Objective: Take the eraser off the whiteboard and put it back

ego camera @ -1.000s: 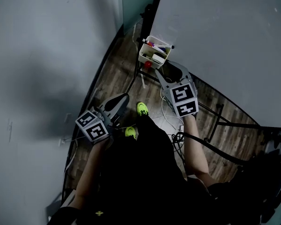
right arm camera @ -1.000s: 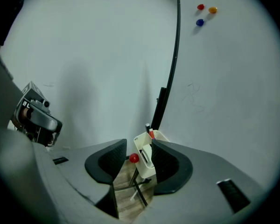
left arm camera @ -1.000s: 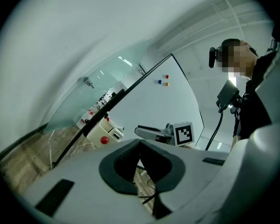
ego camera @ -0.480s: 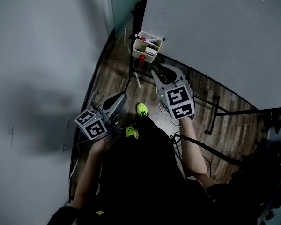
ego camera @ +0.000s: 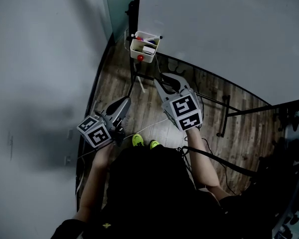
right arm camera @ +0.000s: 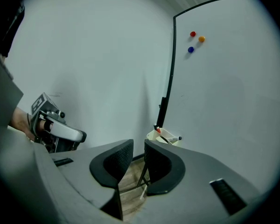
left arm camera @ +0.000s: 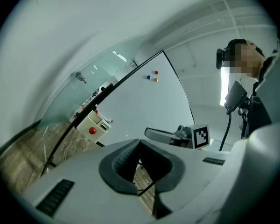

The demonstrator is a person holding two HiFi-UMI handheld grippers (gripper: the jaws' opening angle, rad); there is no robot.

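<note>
A white box (ego camera: 144, 48) with markers and small items hangs on the whiteboard (ego camera: 229, 34) stand; I cannot pick out the eraser among them. My right gripper (ego camera: 168, 78) hovers short of the box, below and to its right in the head view. In the right gripper view the box (right arm camera: 164, 137) shows just beyond the right gripper (right arm camera: 139, 146). Its jaws have just been closing and stand a narrow gap apart with nothing between them. My left gripper (ego camera: 123, 101) is lower left, its jaws touching and empty. The box (left arm camera: 97, 122) sits far ahead of the left gripper (left arm camera: 139, 143).
Three small magnets (right arm camera: 196, 40) cling high on the whiteboard (right arm camera: 224, 87). Black stand legs (ego camera: 224, 114) and cables (ego camera: 154, 126) cross the wood floor. A grey wall (ego camera: 40, 59) runs along the left. The person's yellow shoes (ego camera: 138, 140) are below the grippers.
The right gripper has drawn back from the box and its jaws have narrowed. The person has stepped back, so the box and board sit farther off. The left gripper shifted slightly.
</note>
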